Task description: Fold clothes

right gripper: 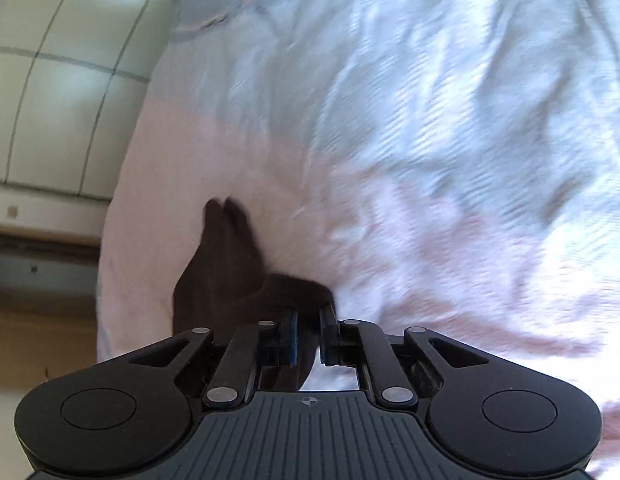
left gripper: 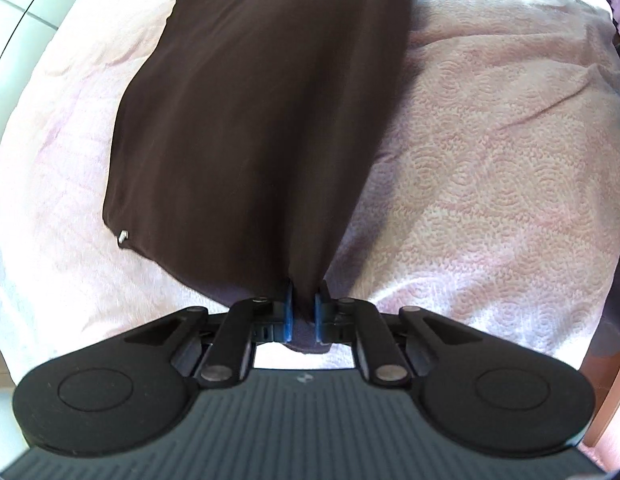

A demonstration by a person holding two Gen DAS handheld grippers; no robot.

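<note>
Dark brown garment is what I'm working with, and it lies stretched over the pink bedspread, running from my left gripper at 6 o'clock of the left wrist view up toward 12 o'clock, where it leaves the frame. The left jaws are clamped on a bunched end of the cloth, and a tuft pokes out behind the blue pads. A small white tag sits near the hem at 9 o'clock. In the right wrist view, which is smeared with motion blur, my right gripper has its jaws pinched on another bit of the same dark fabric, which rises in a loose peak toward 11 o'clock. My worry is the right grip: the bite looks shallow, sitting mostly against the left pad, so I judge a quick swing could pull the cloth free and drop that corner. Uneven tension between the two grippers could also skew the fold line or drag wrinkles into the bedspread. The bed's edge and tiled floor lie close at 9 o'clock, so a slipped corner might trail off the bed.
</note>
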